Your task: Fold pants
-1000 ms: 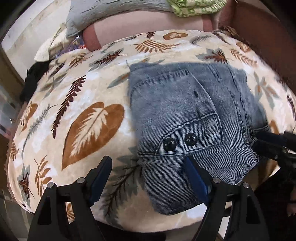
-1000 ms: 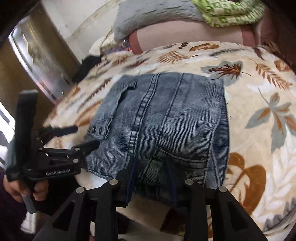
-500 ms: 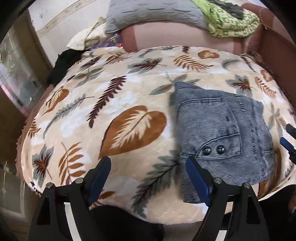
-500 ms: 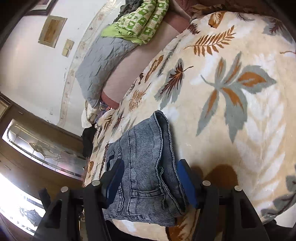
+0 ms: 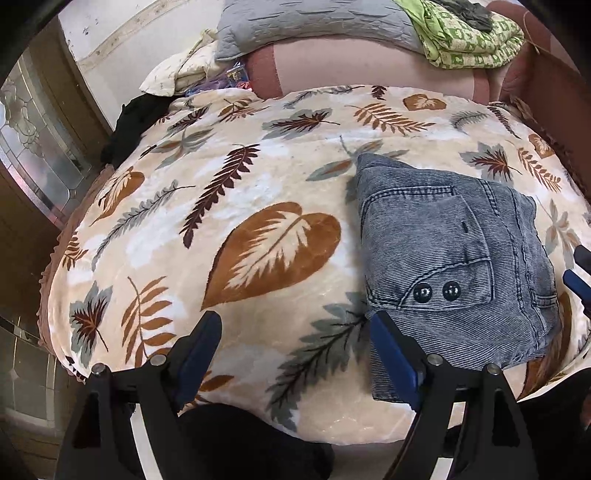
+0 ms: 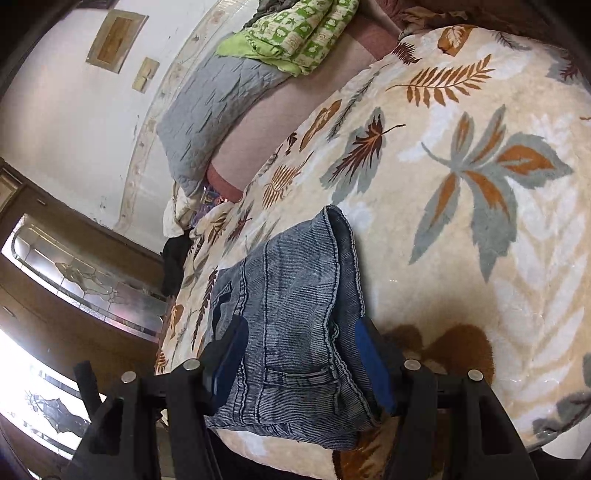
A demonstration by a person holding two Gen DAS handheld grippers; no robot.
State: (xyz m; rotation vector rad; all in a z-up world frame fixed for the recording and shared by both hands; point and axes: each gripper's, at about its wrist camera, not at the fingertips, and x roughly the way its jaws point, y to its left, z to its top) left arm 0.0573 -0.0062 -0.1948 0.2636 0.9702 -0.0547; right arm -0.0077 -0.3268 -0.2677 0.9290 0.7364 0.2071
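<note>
The grey-blue denim pants [image 5: 454, 266] lie folded into a compact stack near the front edge of the bed, with a pocket and two black buttons on top. They also show in the right wrist view [image 6: 295, 325]. My left gripper [image 5: 295, 358] is open and empty, hovering above the blanket left of the stack, its right finger over the stack's near corner. My right gripper [image 6: 303, 365] is open, its fingers straddling the near end of the stack without closing on it. Its blue fingertips [image 5: 576, 284] show at the right edge of the left wrist view.
The bed is covered by a cream leaf-print blanket [image 5: 240, 221]. At the head lie a grey pillow [image 5: 314, 22], a pink bolster [image 5: 369, 66] and a green patterned cloth [image 5: 469, 33]. A black garment [image 5: 129, 122] sits at the far left edge. A glass door [image 6: 92, 291] stands on the left.
Both grippers have pulled back from the folded pants. The right gripper, shut on the stack's edge a second ago, has opened and tilted. The pants lie still.
</note>
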